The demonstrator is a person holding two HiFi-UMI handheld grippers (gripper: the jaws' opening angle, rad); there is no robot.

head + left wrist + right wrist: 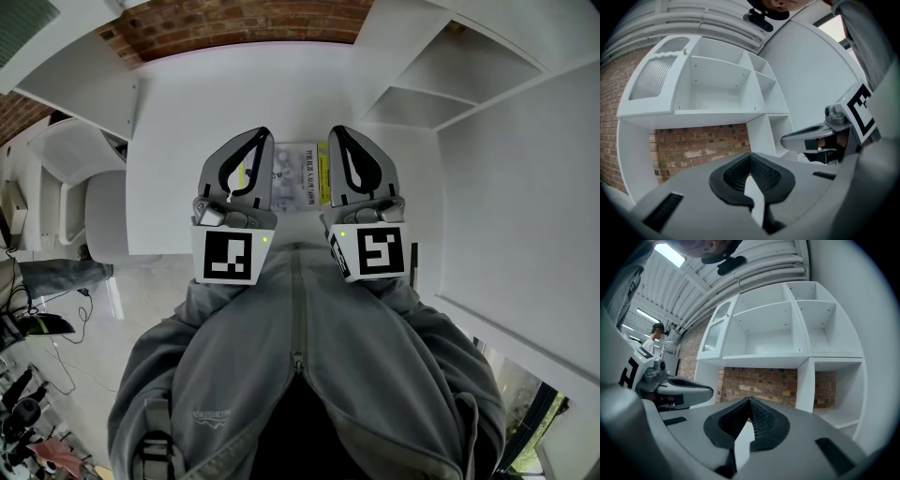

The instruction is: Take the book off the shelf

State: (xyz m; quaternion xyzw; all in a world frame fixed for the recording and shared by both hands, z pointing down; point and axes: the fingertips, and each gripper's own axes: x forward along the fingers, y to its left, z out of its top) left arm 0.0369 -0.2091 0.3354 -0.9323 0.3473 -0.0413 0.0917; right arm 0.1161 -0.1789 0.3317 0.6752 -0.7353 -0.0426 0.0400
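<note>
Lying flat and face up on the white lower ledge point(187, 112) of the white open shelf unit point(441, 84), the pale book with a yellow strip point(298, 174) is untouched, its side edges covered in the head view by the two tools. The left gripper point(261, 136) and right gripper point(337, 133) are held level, side by side, each clenched on nothing. This is judged a ready pose, and the jaws must be parted before the book can be pinched. A red brick wall point(234, 23) is seen behind the ledge.

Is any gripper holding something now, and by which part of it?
Nothing is held. The left gripper and the right gripper are both shut and empty. The book lies on the white desk, seen between them.
</note>
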